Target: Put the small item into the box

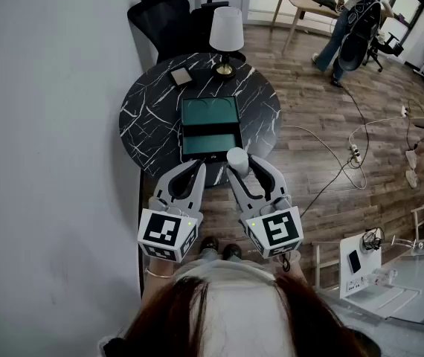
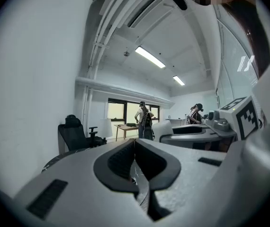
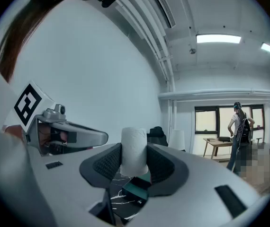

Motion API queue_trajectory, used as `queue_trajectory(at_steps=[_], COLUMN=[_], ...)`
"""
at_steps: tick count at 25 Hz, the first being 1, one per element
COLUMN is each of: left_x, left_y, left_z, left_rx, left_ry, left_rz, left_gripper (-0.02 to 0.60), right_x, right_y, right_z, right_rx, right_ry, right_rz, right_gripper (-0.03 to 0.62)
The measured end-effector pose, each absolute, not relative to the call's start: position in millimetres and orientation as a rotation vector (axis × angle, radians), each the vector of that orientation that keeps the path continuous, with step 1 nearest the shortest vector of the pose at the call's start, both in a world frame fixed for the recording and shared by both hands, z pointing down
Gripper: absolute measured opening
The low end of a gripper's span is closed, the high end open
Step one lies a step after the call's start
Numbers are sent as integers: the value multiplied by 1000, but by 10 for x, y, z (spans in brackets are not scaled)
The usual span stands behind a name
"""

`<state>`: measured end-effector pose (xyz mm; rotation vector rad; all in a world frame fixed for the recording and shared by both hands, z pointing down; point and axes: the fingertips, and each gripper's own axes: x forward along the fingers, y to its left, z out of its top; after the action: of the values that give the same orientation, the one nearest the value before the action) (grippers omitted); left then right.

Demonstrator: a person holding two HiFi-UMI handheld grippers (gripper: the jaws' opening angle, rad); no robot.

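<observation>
Right now our right gripper grips a small white cylinder, upright between its pads. Our left gripper floats just beside it, jaws pressed together with nothing between them. From the head view, the cylinder sits at the near edge of the open green-lined box. The box lies on a round black marble table. A white-shaded lamp and a small brown square piece stand on the table's far side.
</observation>
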<state>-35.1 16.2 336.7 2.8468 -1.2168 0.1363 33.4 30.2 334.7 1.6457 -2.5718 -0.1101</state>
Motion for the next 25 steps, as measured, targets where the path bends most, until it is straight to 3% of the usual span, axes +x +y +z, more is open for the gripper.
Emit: queue_trajectory(at_steps=[25], left_x=[-494], left_y=[-221], left_z=[3578], left_rx=[2871], left_ry=[-1057], left_rz=[167], left_gripper=[9], right_x=[166], right_y=[-61], right_z=[3489], right_rx=[1762], right_ry=[-2476], right_rz=[-62], right_gripper=[179])
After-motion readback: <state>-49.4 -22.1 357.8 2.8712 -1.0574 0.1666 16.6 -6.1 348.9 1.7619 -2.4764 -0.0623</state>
